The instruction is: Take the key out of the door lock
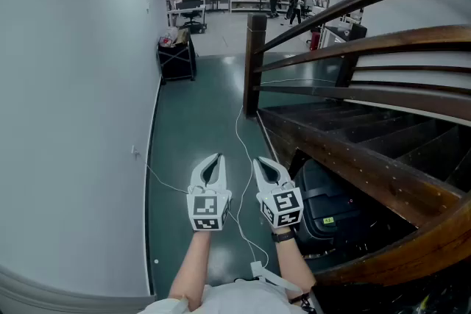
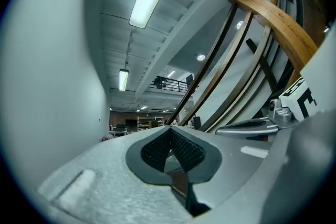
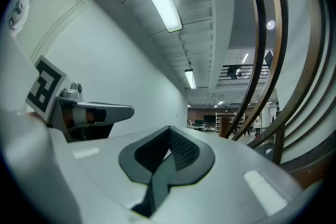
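No door, lock or key shows in any view. In the head view my left gripper [image 1: 218, 157] and my right gripper [image 1: 259, 160] are held side by side at the bottom centre, above a dark green floor, both pointing forward along a corridor. Both are shut with nothing between the jaws. The left gripper view shows the left gripper [image 2: 170, 128] with its dark pads meeting at the tip, and the right gripper [image 2: 273, 118] beside it. The right gripper view shows the same of the right gripper [image 3: 169, 127], with the left gripper [image 3: 89, 110] at its left.
A plain white wall [image 1: 73, 121] runs along the left. A dark wooden staircase with curved railings [image 1: 383, 48] and a newel post [image 1: 255, 62] fills the right. A black case [image 1: 324, 202] sits under the stairs. A white cable [image 1: 239, 136] trails over the floor. A black cart [image 1: 176, 55] stands farther ahead.
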The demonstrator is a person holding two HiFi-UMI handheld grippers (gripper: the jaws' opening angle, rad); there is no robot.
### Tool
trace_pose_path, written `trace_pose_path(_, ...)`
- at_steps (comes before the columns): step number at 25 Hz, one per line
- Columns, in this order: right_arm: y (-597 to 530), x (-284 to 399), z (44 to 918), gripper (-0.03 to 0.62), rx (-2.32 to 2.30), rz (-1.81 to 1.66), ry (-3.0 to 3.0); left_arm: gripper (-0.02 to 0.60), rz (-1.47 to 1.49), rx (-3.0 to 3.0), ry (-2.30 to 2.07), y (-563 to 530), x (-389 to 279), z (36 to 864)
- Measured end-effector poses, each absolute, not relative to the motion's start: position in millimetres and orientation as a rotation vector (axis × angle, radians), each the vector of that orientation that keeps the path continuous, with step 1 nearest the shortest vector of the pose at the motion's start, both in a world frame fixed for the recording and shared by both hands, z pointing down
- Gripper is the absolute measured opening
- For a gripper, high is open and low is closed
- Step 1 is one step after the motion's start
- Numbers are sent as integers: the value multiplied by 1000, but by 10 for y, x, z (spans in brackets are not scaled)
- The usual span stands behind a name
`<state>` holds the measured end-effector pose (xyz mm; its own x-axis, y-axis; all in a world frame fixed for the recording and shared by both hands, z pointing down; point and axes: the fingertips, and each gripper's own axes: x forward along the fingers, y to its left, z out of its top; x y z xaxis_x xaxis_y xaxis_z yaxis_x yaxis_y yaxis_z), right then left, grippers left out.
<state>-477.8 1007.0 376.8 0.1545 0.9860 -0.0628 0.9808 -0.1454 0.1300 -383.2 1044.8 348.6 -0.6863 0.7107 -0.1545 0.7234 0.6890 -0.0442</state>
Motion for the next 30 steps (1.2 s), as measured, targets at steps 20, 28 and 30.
trace_pose_path(20, 9937, -5245, 4111, 4, 2450, -9, 1982, 0, -82, 1220, 2833, 10301, -4391, 3819)
trace_pose_path(28, 10083, -5041, 4109, -5, 2403, 195, 1953, 0, -99, 1403, 2750, 10377, -4028, 3754)
trace_pose_path(30, 10139, -4956, 4148, -5, 2424, 216, 1951, 0, -92, 1480, 2734, 10395, -3901, 3827)
